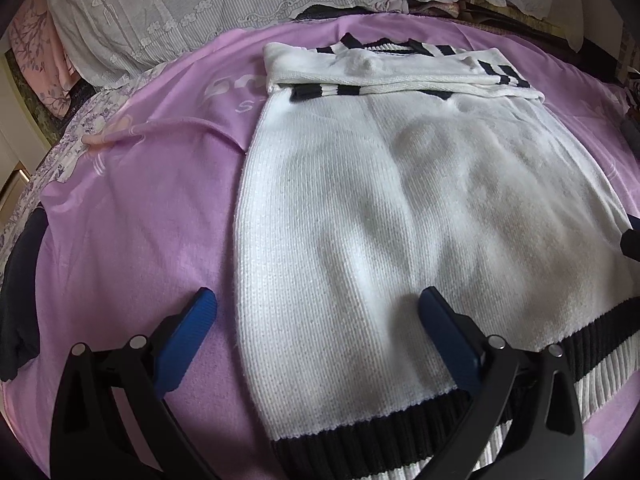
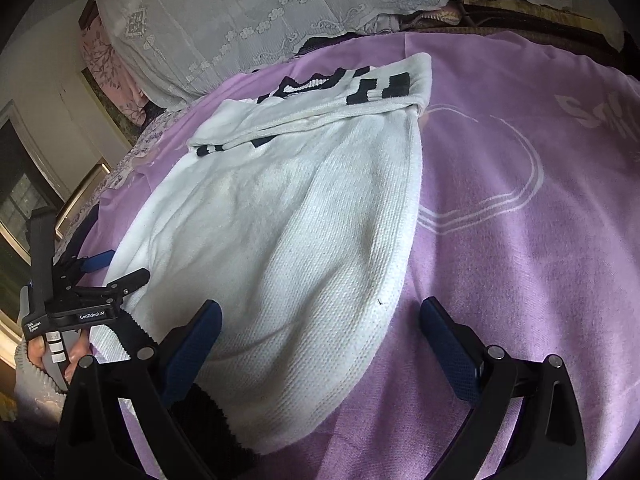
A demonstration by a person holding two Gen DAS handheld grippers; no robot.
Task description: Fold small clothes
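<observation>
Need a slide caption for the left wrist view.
Open left gripper straddles the near left edge of a white knit sweater with black-striped hem, sleeves folded across, on a purple blanket.

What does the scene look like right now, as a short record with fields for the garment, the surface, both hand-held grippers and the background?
garment: white knit sweater with black-and-white ribbed hem, lying flat; sleeves folded across the far end
surface: purple blanket with pale printed lines
left hand-held gripper: open, straddling the sweater's left edge near the hem
right hand-held gripper: open, straddling the sweater's right edge near the hem
background: white lace cloth heaped beyond the blanket
fold state: sleeves in, body not yet folded
</observation>
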